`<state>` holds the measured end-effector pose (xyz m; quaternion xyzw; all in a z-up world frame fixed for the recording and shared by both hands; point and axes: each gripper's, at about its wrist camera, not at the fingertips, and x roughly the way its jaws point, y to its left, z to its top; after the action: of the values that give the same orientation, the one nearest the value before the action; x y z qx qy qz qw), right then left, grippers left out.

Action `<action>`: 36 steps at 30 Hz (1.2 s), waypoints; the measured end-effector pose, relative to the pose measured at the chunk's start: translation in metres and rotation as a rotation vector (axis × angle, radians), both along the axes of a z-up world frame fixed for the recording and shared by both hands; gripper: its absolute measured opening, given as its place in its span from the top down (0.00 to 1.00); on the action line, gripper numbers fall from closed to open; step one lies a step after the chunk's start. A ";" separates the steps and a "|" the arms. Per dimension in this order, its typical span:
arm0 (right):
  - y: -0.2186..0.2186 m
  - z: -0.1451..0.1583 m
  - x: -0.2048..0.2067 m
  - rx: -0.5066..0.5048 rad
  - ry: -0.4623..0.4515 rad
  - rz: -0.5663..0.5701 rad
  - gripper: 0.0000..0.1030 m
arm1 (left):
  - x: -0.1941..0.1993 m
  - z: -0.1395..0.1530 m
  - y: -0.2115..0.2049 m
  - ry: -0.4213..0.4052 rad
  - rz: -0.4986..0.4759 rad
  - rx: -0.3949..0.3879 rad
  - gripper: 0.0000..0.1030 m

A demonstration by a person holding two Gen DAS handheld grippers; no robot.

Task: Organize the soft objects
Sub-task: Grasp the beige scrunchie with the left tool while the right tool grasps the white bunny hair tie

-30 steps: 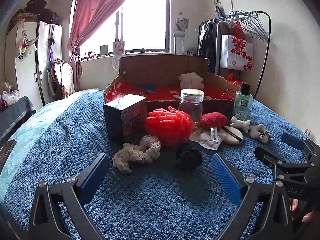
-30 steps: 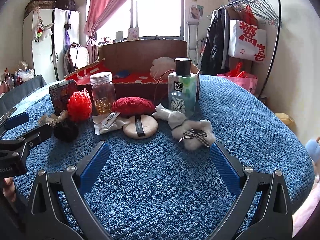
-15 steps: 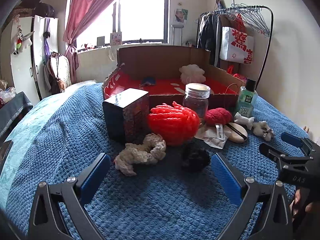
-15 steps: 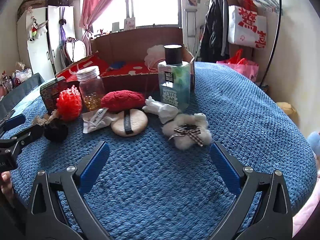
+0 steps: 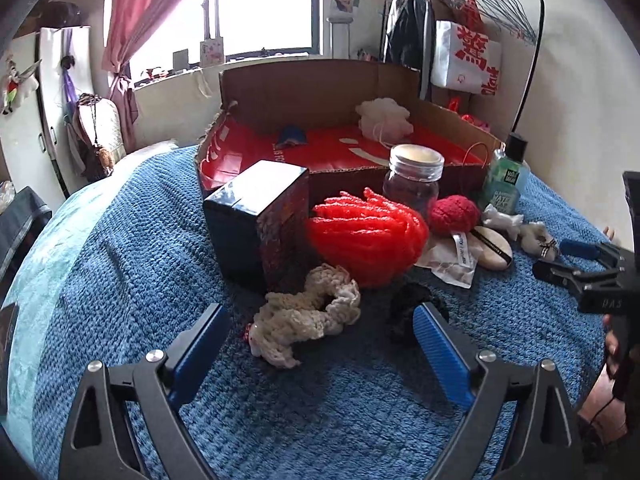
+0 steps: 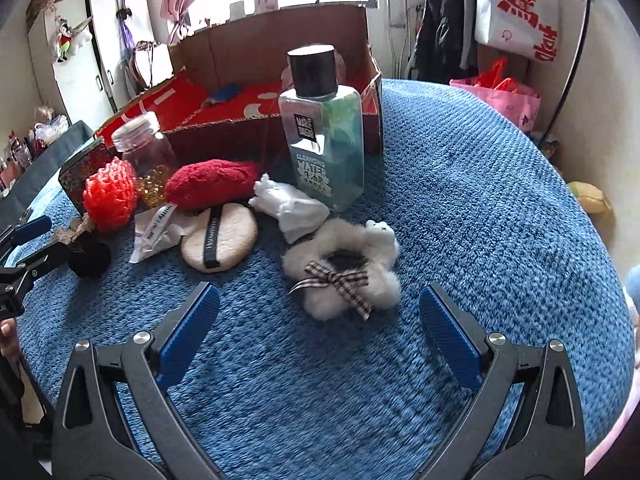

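On the blue knit blanket, my left gripper (image 5: 320, 320) is open, its jaws either side of a cream crochet scrunchie (image 5: 306, 316); a black scrunchie (image 5: 412, 312) lies by the right finger. Behind are a red mesh pouf (image 5: 366, 232) and a red fuzzy pad (image 5: 454, 210). My right gripper (image 6: 320, 300) is open just short of a white fluffy scrunchie with a plaid bow (image 6: 344, 268). A beige powder puff (image 6: 220, 236) and a small white soft toy (image 6: 290, 206) lie nearby. An open cardboard box (image 5: 320, 92) holds a white pouf (image 5: 384, 116).
A dark box (image 5: 260, 220), a glass jar (image 5: 414, 178) and a cleansing-water bottle (image 6: 324, 136) stand among the soft items. A clothes rack (image 5: 500, 20) is at the back right, a wardrobe (image 6: 100, 48) at the left. The bed edge curves down on the right.
Both grippers have moved forward and lower. The cream scrunchie now sits between the left jaws and the white fluffy scrunchie is close before the right jaws. Both stay open.
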<state>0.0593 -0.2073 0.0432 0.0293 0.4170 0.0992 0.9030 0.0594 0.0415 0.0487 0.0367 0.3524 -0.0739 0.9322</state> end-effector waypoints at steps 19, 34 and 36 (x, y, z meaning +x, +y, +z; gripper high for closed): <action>-0.008 0.008 0.010 -0.014 -0.029 0.070 0.57 | 0.024 -0.006 0.013 0.079 -0.080 -0.048 0.70; -0.007 0.022 -0.010 0.063 -0.051 0.094 0.58 | 0.003 -0.001 0.022 0.062 -0.080 -0.075 0.65; -0.007 0.015 -0.012 0.078 -0.025 0.110 0.58 | 0.002 -0.002 0.024 0.058 -0.070 -0.077 0.38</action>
<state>0.0476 -0.2143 0.0586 0.0405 0.4023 0.1651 0.8996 0.0617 0.0656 0.0467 0.0111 0.3749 -0.1211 0.9191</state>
